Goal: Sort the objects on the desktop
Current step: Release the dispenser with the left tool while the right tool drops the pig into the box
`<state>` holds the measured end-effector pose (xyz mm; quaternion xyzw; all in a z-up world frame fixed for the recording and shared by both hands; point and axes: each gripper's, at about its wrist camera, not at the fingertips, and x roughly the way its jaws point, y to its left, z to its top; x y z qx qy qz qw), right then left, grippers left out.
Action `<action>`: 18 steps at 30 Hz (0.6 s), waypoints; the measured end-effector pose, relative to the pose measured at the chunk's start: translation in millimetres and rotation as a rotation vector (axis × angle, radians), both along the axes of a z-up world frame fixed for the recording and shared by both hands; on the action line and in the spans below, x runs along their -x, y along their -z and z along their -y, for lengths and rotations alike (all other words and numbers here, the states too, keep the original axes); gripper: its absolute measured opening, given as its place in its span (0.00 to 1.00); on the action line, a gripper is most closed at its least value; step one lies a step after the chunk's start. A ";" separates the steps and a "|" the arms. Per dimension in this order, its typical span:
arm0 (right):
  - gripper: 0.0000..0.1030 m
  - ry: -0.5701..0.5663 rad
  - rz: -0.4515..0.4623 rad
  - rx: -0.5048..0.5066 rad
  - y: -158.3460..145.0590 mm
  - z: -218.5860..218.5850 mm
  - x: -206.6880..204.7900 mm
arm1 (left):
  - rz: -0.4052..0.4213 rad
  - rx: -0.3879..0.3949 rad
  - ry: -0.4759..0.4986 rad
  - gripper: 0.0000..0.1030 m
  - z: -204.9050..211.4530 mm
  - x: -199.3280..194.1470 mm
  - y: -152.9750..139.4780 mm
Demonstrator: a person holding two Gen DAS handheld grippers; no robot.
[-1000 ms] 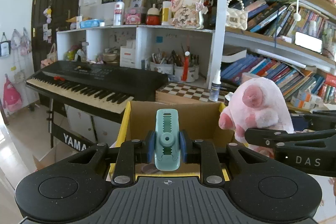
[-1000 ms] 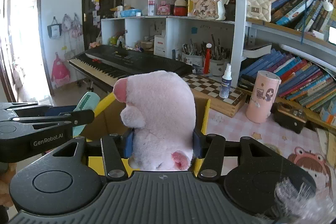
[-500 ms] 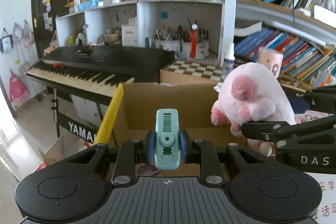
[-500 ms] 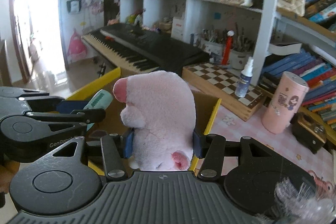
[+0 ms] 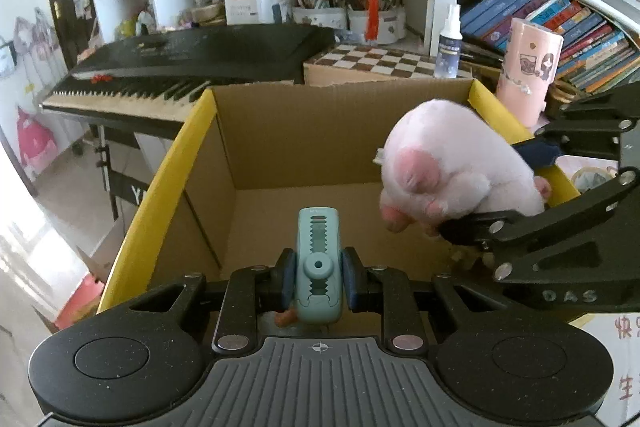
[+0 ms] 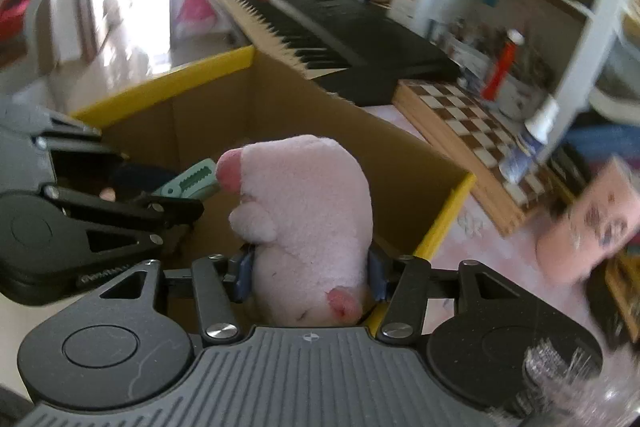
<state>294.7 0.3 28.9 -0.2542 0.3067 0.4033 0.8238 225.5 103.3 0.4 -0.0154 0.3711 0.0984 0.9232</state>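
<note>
My left gripper is shut on a teal toothed clip, which hangs over the inside of an open cardboard box with yellow flaps. At the right of the left wrist view a pink plush pig hovers above the box's right side. In the right wrist view my right gripper is shut on that plush pig, over the box. The left gripper with the clip shows at the left there. The right wrist view is blurred.
A black keyboard stands behind the box. A chessboard, a spray bottle and a pink cylinder tin sit on the desk beyond it. Bookshelves fill the back right. A small item lies on the box floor.
Both grippers have moved forward and tipped down over the box, so its inside now shows. The pig has rolled and sunk toward the box. Both grips are unchanged.
</note>
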 end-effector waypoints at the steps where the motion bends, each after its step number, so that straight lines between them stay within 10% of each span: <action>1: 0.49 -0.019 0.007 0.019 1.5 -2.4 -1.4 | -0.004 0.000 0.000 0.22 0.2 -1.0 0.1; 18: 0.59 -0.080 0.029 0.065 6.4 -10.5 -7.5 | 0.046 -0.040 -0.069 0.51 1.6 9.2 -7.4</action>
